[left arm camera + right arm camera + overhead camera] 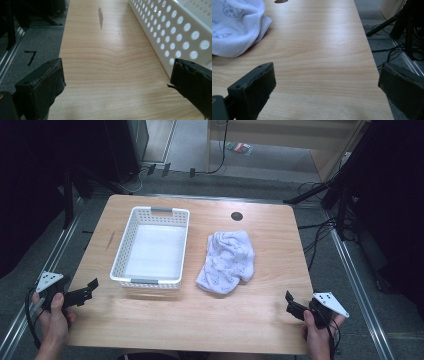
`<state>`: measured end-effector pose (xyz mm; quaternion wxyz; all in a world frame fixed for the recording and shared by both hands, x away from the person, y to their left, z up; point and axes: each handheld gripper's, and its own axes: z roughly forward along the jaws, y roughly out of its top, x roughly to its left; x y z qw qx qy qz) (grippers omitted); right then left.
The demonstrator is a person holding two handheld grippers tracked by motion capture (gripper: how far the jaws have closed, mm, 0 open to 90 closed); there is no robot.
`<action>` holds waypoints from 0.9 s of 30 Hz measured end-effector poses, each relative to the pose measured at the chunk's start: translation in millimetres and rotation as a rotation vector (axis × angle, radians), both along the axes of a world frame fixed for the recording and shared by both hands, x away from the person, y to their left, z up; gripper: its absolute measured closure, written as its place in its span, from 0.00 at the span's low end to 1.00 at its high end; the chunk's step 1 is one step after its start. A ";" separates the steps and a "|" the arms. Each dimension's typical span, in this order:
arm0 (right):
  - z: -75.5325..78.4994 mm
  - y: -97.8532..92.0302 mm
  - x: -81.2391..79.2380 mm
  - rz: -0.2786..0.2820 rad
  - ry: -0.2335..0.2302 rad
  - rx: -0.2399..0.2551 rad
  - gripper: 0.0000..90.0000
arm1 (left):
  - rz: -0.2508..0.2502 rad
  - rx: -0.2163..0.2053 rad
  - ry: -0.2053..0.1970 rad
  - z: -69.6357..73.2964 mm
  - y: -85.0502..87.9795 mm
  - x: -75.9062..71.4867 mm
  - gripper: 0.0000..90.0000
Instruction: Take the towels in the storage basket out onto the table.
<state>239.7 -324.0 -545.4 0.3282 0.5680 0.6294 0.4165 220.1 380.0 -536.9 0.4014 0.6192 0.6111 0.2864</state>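
Both hands sit at the near edge of the wooden surface (200,310) in the high view, each holding a tool. At the near left corner, the left tool (90,289) points inward toward the white basket (131,281), just short of its near left corner; its 2 jaws stand apart with nothing between them. At the near right edge, the right tool (291,304) is also spread wide and empty, aimed up the surface.

Between the 2 tools, toward the middle, the crumpled white towel (227,261) lies to the right of the basket, close beside it but not touching. The basket looks empty from above, with grey handles at its near and far ends.

From the left gripper view, the left tool (117,87) has bare wood in the gap between its black jaws, and the basket's perforated side wall (175,32) runs along the right; a dark streak (100,17) marks the wood farther off.

From the right gripper view, the right tool (325,87) likewise frames bare wood. The towel (234,27) shows at upper left, well ahead of the jaws, with its stitched hem and faint printed cartoon faces, which the high view leaves blurred. Cables (392,50) lie on the floor past the right edge.
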 end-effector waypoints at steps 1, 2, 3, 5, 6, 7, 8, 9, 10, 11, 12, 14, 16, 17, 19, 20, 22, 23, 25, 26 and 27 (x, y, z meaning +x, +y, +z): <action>0.0 0.0 0.0 0.000 0.000 0.001 0.01 | 0.003 0.002 0.004 -1.1 0.5 -0.3 0.00; 0.0 0.0 0.0 0.000 0.000 0.000 0.01 | 0.006 0.003 0.006 -2.1 1.2 -0.6 0.00; 0.0 0.0 -0.1 0.000 0.000 0.001 0.01 | 0.008 0.005 0.008 -3.0 1.9 -0.9 0.00; 0.0 0.1 -0.2 -0.001 0.000 0.004 0.01 | 0.014 0.017 0.014 -4.7 3.2 -1.9 0.00; -0.1 -0.2 -0.1 0.002 -0.002 0.002 0.01 | 0.015 0.016 0.012 -5.7 3.9 -2.3 0.00; -0.1 -0.2 -0.1 0.001 -0.002 0.003 0.01 | 0.015 0.017 0.013 -6.1 4.7 -3.3 0.00; 0.0 -0.2 -0.1 0.001 -0.001 0.003 0.01 | 0.017 0.011 0.006 -6.6 5.0 -3.9 0.00; -0.1 -0.1 -0.1 0.002 -0.001 0.002 0.01 | 0.016 0.010 0.005 -6.4 5.3 -4.7 0.00; 0.0 0.0 -0.2 0.000 0.000 0.003 0.01 | 0.011 0.018 0.006 -6.5 5.4 -5.2 0.00; 0.0 0.1 -0.2 0.000 0.000 0.003 0.01 | 0.009 0.028 0.001 -7.4 4.5 -5.4 0.00; -0.1 -0.2 -0.1 0.002 -0.002 0.001 0.01 | 0.005 0.039 0.001 -8.7 3.6 -5.6 0.00; -0.1 -0.2 -0.2 0.002 -0.002 0.003 0.01 | -0.004 0.051 0.004 -11.4 0.3 -5.2 0.00; -0.1 -0.1 -0.3 0.001 -0.001 0.005 0.01 | -0.014 0.075 0.003 -12.3 -3.7 -4.9 0.00; 0.0 -0.2 -0.3 0.002 -0.002 0.004 0.01 | -0.014 0.088 0.006 -13.2 -5.9 -4.3 0.00; 0.0 -0.2 -0.3 0.004 -0.003 0.006 0.01 | -0.009 0.116 0.006 -14.3 -9.5 -3.5 0.00; -0.1 -0.3 -0.3 0.004 -0.003 0.005 0.01 | -0.010 0.121 0.006 -14.5 -10.9 -3.7 0.00; -0.1 -0.3 -0.2 0.005 -0.002 0.004 0.01 | -0.016 0.129 0.007 -14.7 -11.9 -3.5 0.00; -0.1 -0.4 -0.1 0.004 -0.002 0.003 0.01 | -0.019 0.123 0.001 -14.7 -11.4 -3.6 0.00; -0.1 -0.5 0.0 0.004 -0.001 0.004 0.01 | -0.022 0.106 -0.003 -14.6 -9.8 -3.8 0.00; 0.0 -0.4 -0.1 0.002 0.002 0.006 0.01 | -0.023 0.099 -0.003 -14.5 -8.8 -3.9 0.00; 0.0 -0.4 -0.1 0.001 0.003 0.005 0.01 | -0.019 0.089 -0.008 -14.8 -8.3 -3.4 0.00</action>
